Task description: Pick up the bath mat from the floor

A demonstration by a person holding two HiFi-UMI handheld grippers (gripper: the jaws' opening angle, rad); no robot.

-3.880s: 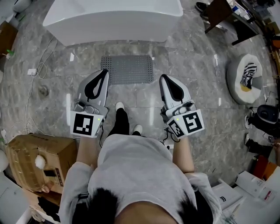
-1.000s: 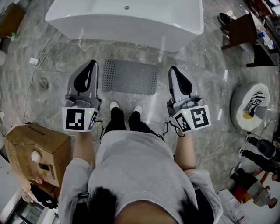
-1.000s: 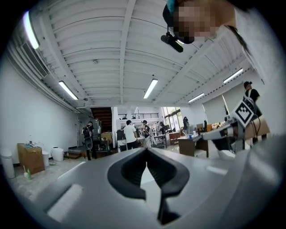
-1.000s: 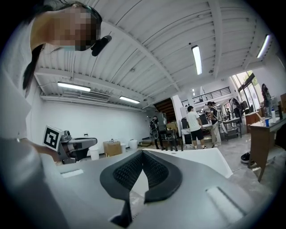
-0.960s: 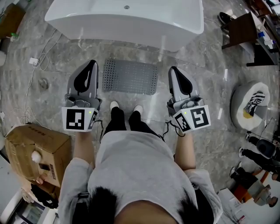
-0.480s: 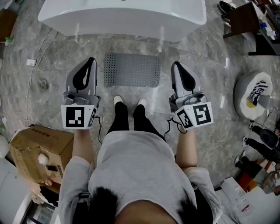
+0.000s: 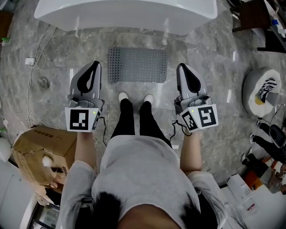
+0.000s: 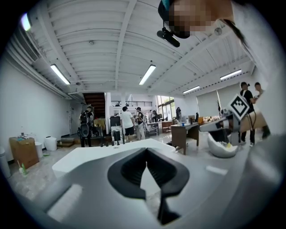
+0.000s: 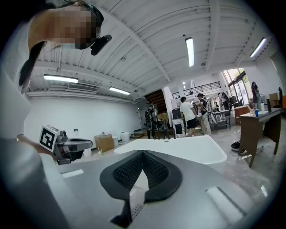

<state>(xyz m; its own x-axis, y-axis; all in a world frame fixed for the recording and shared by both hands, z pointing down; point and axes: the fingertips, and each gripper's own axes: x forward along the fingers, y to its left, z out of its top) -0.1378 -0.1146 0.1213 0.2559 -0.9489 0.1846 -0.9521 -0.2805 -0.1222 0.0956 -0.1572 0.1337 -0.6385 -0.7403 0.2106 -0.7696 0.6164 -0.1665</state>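
The grey perforated bath mat (image 7: pixel 137 65) lies flat on the marble floor in front of the white bathtub (image 7: pixel 125 13). The person's white-shoed feet (image 7: pixel 123 96) stand just short of its near edge. My left gripper (image 7: pixel 95 64) is held up in the air to the left of the mat, jaws shut and empty. My right gripper (image 7: pixel 182 66) is held the same way to the mat's right, also shut and empty. The left gripper view shows its shut jaws (image 8: pixel 146 151) pointing level across the bathtub (image 8: pixel 80 161); the right gripper view shows the same (image 9: pixel 143 153).
A torn cardboard box (image 7: pixel 42 147) sits at the lower left. A cable and socket (image 7: pixel 30 61) lie on the floor at the left. A round white seat (image 7: pixel 261 87) is at the right, a dark table (image 7: pixel 254 13) at the upper right. Several people stand far behind the tub (image 8: pixel 127 125).
The person has stepped closer to the mat and tub, feet now side by side at its near edge. Both grippers stay shut and flank the mat.
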